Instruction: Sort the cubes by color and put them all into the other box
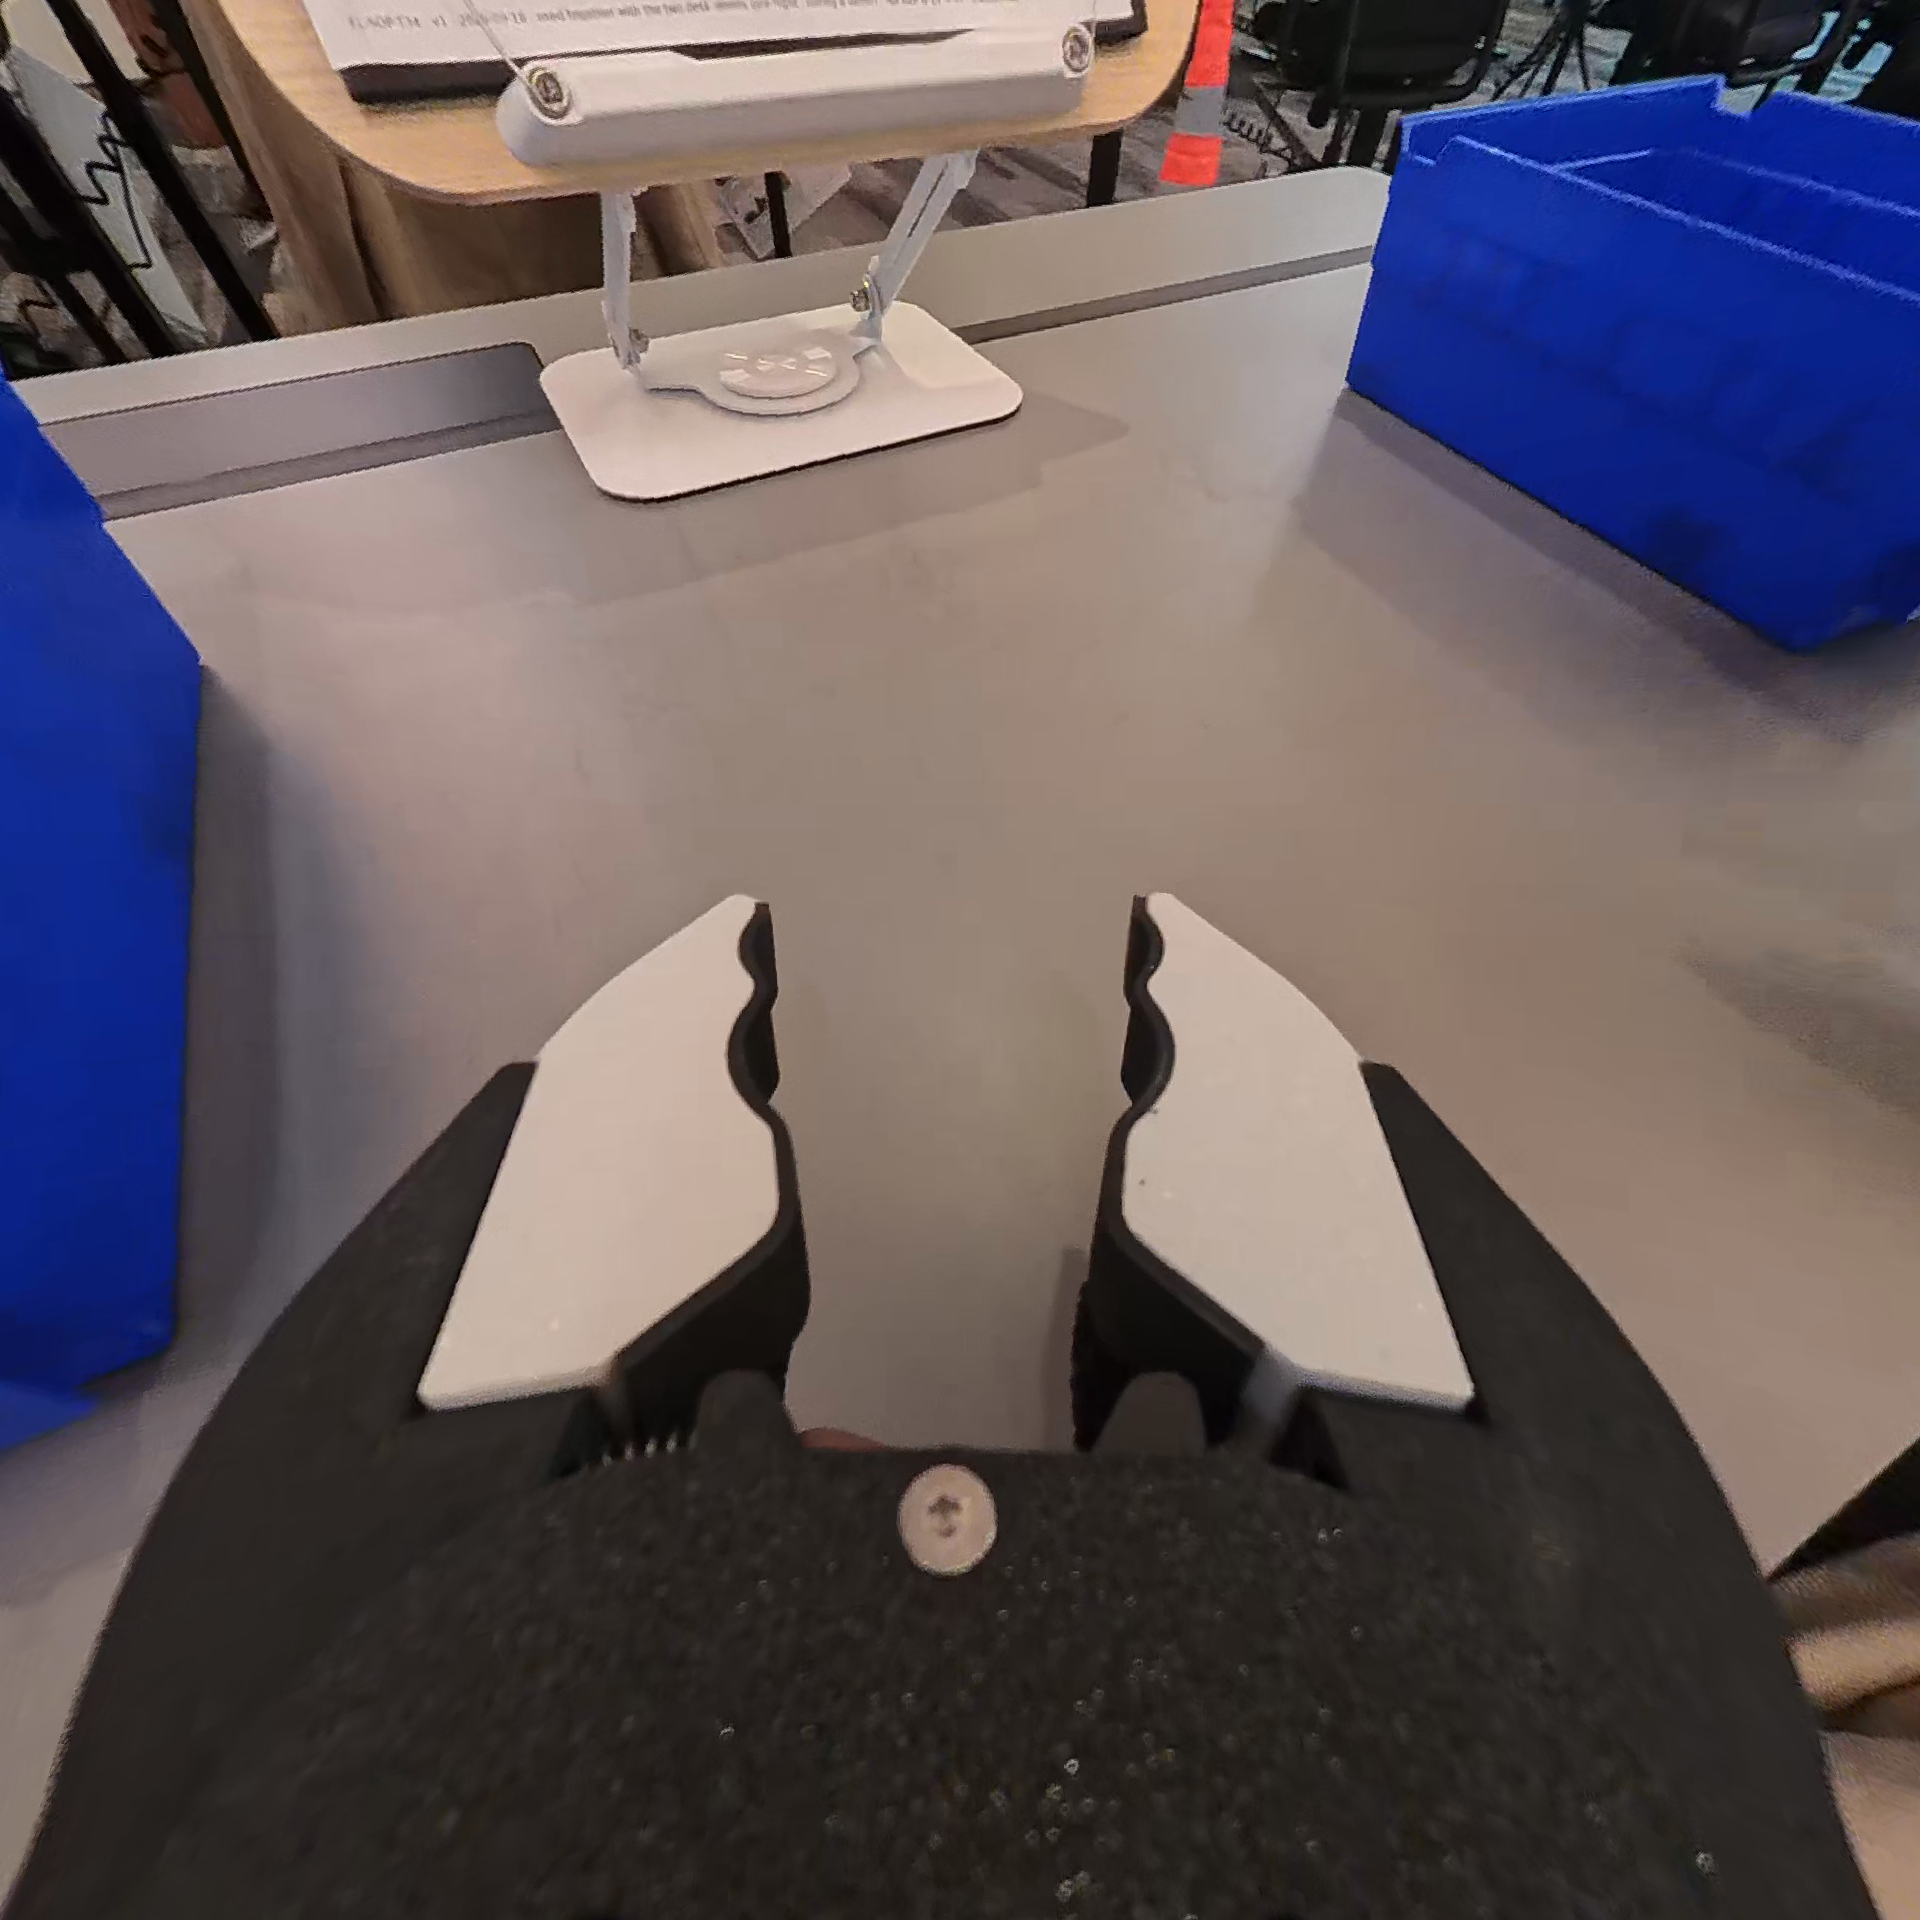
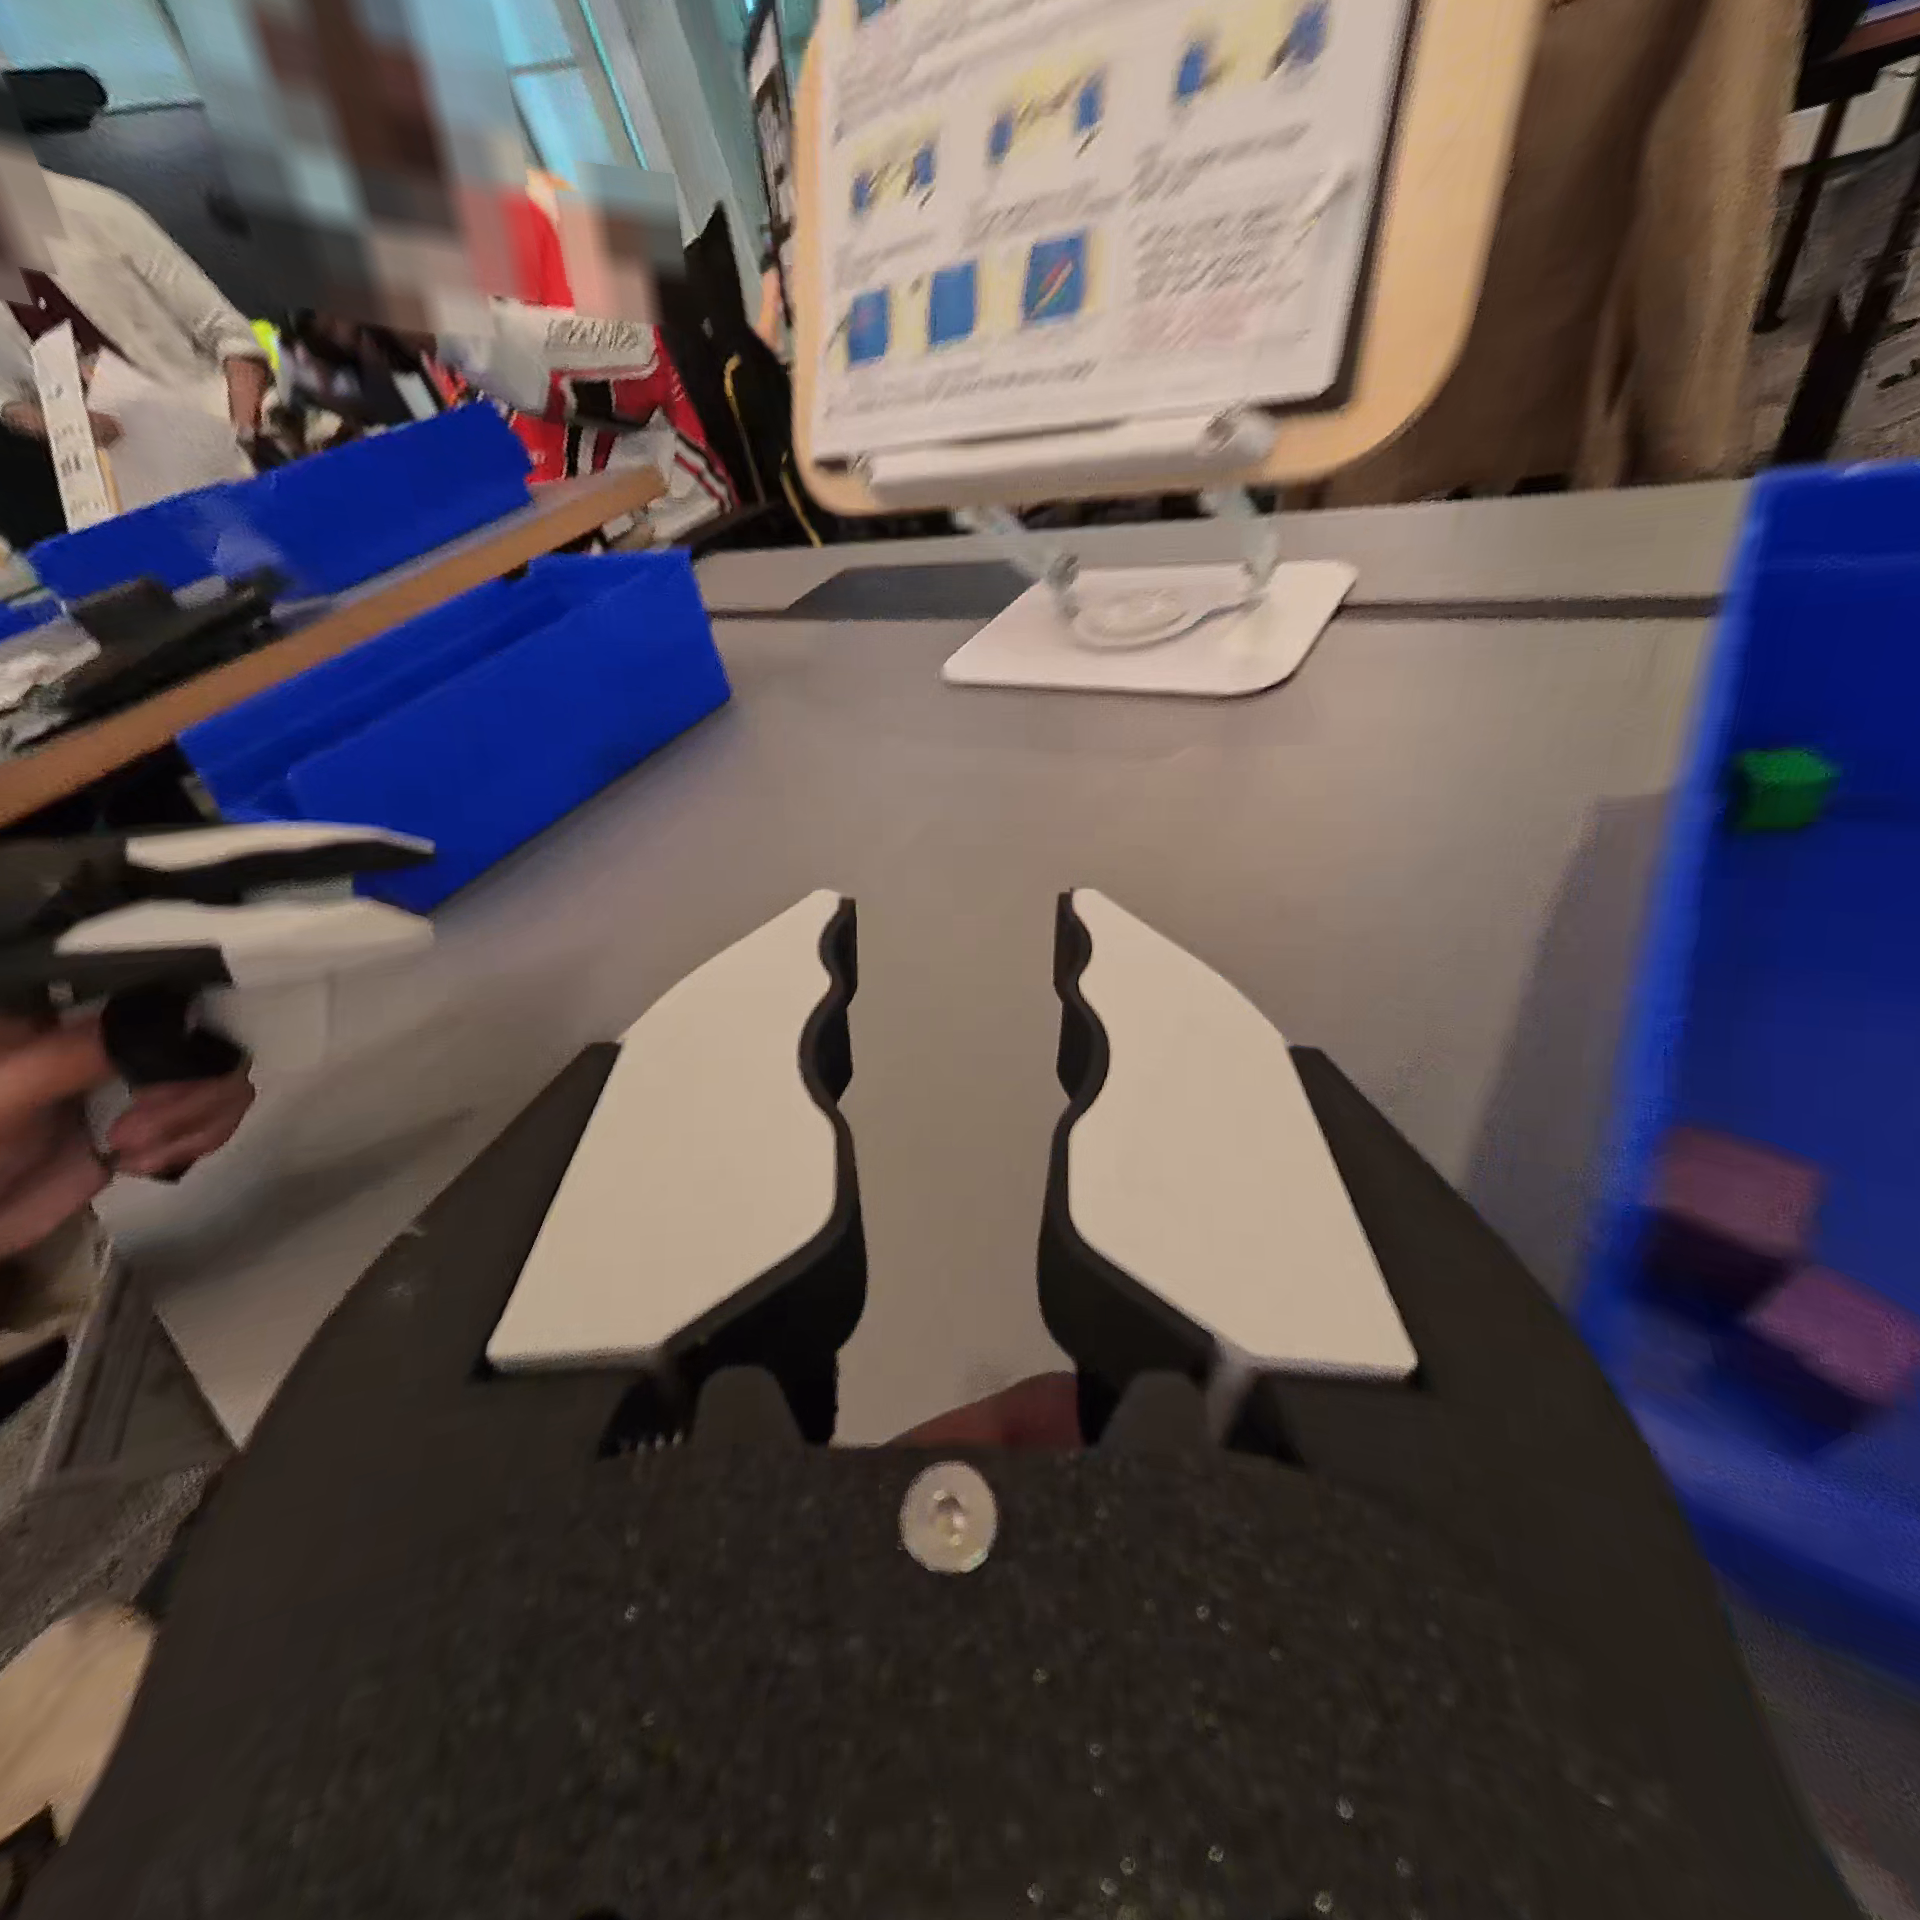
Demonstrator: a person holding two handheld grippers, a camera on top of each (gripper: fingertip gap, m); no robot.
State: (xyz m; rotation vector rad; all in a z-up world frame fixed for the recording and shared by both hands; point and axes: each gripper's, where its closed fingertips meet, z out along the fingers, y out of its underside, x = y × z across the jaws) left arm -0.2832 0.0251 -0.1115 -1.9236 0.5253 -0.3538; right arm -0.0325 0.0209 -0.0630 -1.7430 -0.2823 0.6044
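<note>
Spreading across both views, grey table (image 1: 935,675) is carrying everything, w/ a blue bin at each side. In right wrist view, right-hand blue bin (image 2: 1808,1039) is sitting just beside right gripper (image 2: 956,904), holding two purple cubes (image 2: 1766,1278) touching each other near its front & a green cube (image 2: 1779,788) farther back; rest of its inside is cut off by frame edge. Left-hand blue bin (image 2: 499,727) is sitting well apart across table, contents not visible from this angle. Paper sheet on a wood board w/ white stand (image 2: 1143,634) is standing at table's far edge, between the bins. Right gripper is hovering over bare table, jaws parted, nothing between them. Left gripper (image 1: 951,914) is also hovering over bare table btwn bins, jaws spread wide, gripping nothing
</note>
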